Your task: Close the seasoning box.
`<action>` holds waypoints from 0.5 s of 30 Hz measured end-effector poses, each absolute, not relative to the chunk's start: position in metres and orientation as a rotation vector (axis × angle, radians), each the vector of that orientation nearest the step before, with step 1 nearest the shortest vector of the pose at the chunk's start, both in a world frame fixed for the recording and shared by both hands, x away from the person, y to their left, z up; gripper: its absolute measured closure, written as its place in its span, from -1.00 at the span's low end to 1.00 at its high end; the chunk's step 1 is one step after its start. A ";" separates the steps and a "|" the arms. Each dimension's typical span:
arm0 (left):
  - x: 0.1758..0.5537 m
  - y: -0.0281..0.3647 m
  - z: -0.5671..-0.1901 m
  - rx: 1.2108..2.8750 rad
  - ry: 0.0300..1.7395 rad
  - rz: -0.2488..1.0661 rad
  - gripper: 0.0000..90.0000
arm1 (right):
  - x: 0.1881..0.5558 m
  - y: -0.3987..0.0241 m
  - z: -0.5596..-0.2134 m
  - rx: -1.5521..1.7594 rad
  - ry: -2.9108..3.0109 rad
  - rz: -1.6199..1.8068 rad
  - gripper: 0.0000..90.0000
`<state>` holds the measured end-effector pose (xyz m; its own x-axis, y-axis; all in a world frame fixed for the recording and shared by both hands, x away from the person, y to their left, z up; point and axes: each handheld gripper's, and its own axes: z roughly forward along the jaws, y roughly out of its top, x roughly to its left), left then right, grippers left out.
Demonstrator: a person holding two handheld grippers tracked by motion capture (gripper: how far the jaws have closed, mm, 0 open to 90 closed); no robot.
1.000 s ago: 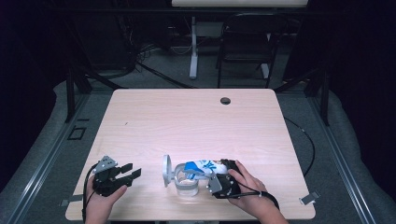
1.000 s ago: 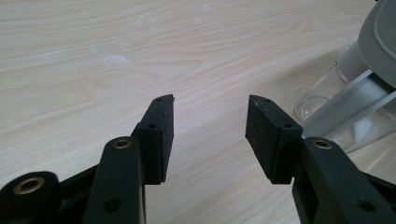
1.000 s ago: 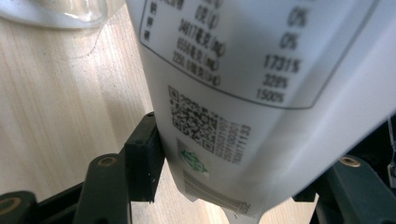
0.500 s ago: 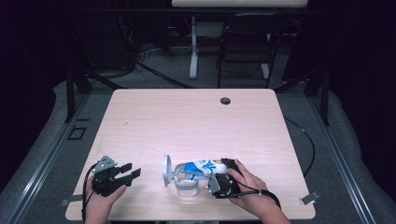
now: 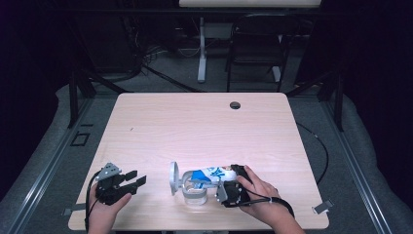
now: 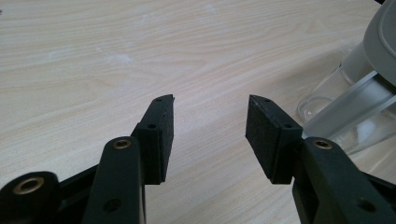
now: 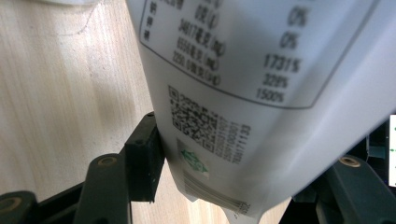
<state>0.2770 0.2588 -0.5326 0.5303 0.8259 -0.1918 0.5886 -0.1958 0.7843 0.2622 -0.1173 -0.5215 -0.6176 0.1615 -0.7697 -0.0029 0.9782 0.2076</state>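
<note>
Pale wood makes up the table [image 5: 195, 126], and almost all the action is near its front edge. A white and blue packet [image 5: 214, 173] is tipped on its side there, with its end over a clear glass jar [image 5: 196, 194]. The right gripper [image 5: 233, 187] holds the packet from the back. In the right gripper view the jaws are squeezed on the packet [image 7: 243, 93], one on each side of its crimped end, so the packet cannot slip. It looks like the packet is held this way so that what is inside can fall into the jar, but I cannot see anything coming out.

The jar has a grey lid [image 5: 173, 178] that stands open on its metal clip, out of the way of the packet. In the left gripper view the jar [image 6: 345, 107] and its lid [image 6: 380, 44] sit just off to the side.

The left gripper [image 5: 122, 183] rests near the front left corner of the table, well apart from the jar. Its jaws are spread wide with nothing between them. My guess is that it is waiting for its turn.

Compared with a second ago, very little is different. The packet, the jar and both hands are in nearly the same spots. The right hand seems to be holding steady over the jar.
</note>
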 end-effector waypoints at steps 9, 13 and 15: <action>0.277 0.259 -0.532 1.897 1.158 0.342 0.16 | 0.262 -0.117 -0.520 0.082 2.214 0.191 -0.10; 0.277 0.259 -0.532 1.897 1.159 0.341 0.16 | 0.263 -0.116 -0.519 0.064 2.208 0.188 -0.10; 0.277 0.259 -0.532 1.895 1.159 0.341 0.16 | 0.262 -0.116 -0.518 0.060 2.204 0.176 -0.10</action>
<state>0.2770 0.2593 -0.5322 0.5299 0.8255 -0.1944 0.5888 -0.1932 0.7848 0.2624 -0.1161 -0.5182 -0.5965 0.1072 -0.7954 -0.0206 0.9887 0.1487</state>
